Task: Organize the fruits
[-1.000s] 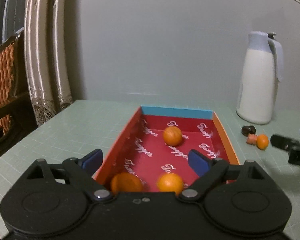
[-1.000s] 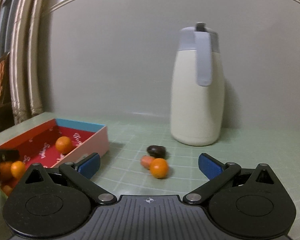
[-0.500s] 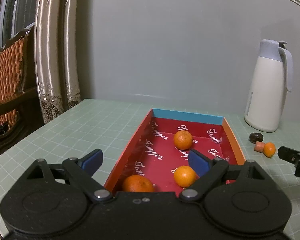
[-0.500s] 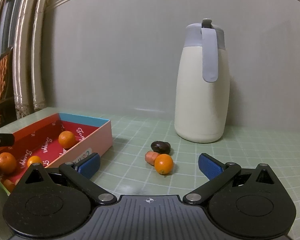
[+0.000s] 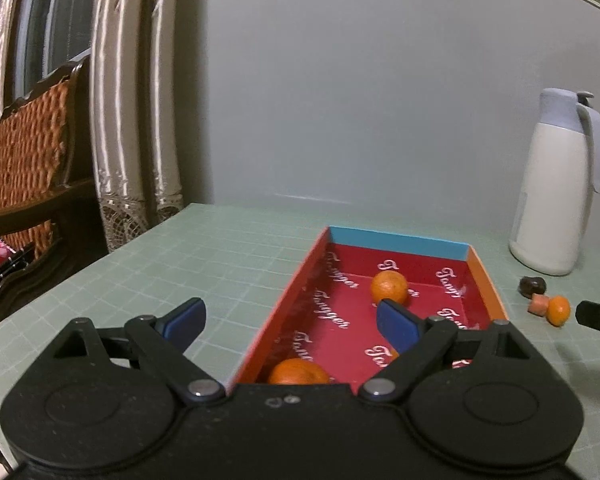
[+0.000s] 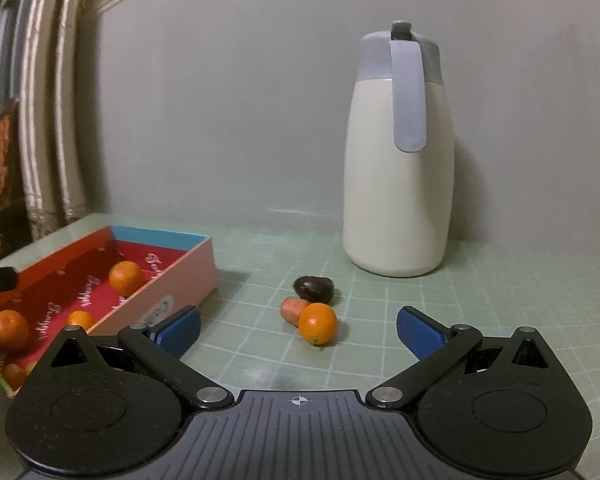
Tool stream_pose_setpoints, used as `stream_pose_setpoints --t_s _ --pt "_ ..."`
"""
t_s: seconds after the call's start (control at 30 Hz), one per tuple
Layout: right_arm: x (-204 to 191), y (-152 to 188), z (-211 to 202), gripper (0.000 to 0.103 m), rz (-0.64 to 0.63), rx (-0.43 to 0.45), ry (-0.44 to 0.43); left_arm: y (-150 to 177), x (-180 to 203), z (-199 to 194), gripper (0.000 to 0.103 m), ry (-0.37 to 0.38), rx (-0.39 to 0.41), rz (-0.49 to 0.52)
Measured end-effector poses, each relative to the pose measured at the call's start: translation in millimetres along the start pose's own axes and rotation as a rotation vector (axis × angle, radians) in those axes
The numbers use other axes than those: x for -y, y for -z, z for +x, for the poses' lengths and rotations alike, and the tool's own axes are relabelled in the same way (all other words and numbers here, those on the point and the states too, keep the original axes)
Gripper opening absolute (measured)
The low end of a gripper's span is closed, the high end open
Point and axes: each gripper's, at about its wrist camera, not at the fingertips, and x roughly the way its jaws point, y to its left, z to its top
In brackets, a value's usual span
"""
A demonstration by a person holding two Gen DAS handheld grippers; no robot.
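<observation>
At lower left of the right wrist view, the red box [image 6: 172,280] already holds several oranges [image 6: 126,278], so it serves as the collecting place. The left gripper [image 5: 288,322] hangs wide and empty over its near end. At centre, the right gripper [image 6: 298,326] gapes wide, facing a loose kumquat [image 6: 318,323] on the table [image 6: 500,300], likely next.

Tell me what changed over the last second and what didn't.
The left gripper pulled back and swung left of the red box. The right gripper closed in on the loose orange. Both jaws stayed open and empty. The fruits in the box, the carrot piece, dark fruit and jug stayed put.
</observation>
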Motion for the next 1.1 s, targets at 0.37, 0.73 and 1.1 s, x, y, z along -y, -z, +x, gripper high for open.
stream_pose_setpoints --t_s 0.37,0.73,1.1 --pt "-10 -9 34 0.103 -0.027 -0.013 0.039 0 -38 3 0.088 -0.085 0.005 -0.085" --pt "-7 -26 92 0.090 -0.015 -0.071 0.062 1 -100 5 0.097 -0.207 -0.010 -0.299" --pt "11 -30 138 0.044 0.040 -0.194 0.065 6 -112 6 0.097 -0.215 -0.027 -0.307"
